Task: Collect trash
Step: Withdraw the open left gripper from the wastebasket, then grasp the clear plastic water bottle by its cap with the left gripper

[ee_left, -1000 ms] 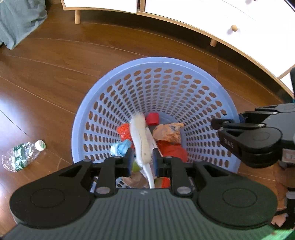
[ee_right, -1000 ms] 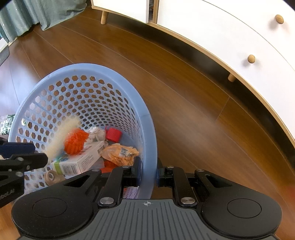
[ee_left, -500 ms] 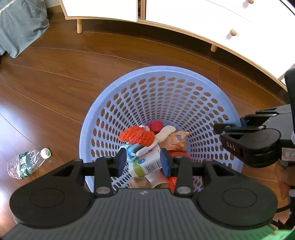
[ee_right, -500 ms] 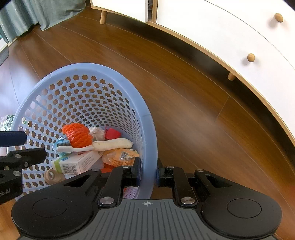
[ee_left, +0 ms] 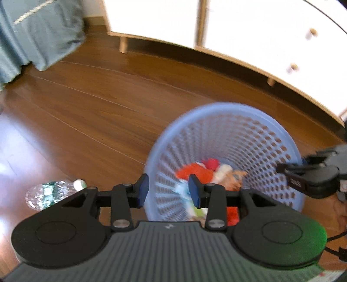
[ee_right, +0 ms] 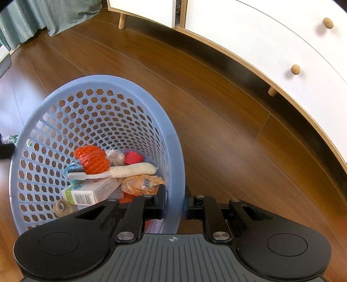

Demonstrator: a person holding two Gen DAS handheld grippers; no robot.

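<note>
One blue perforated basket [ee_right: 65,121], lower left of the right wrist view, lower right of the blurred left wrist view.

Contents, counted in the right wrist view:
- one orange mesh wad [ee_right: 92,159]
- one crumpled white paper [ee_right: 116,156]
- one red scrap [ee_right: 133,157]
- one white toothbrush [ee_right: 112,171] lying across the heap
- one blue wrapper scrap [ee_right: 72,169], partly hidden
- one small carton [ee_right: 91,193] with a barcode
- one orange printed wrapper [ee_right: 142,184]
- one roll of twine [ee_right: 61,207] at the bottom, left of the carton

More red material under the heap cannot be identified.

One crushed clear plastic bottle [ee_left: 49,192] with a white cap, on the wood floor [ee_left: 97,112], lower left of the left wrist view, outside the basket.

Two grippers. Right gripper [ee_right: 174,204]: fingers clamped on the basket's near rim, one inside, one outside. Left gripper [ee_left: 168,191]: partly parted, holding nothing, basket wall seen behind the gap.

One white drawer cabinet [ee_right: 271,39], upper right. One grey-green curtain [ee_right: 43,15], upper left.
</note>
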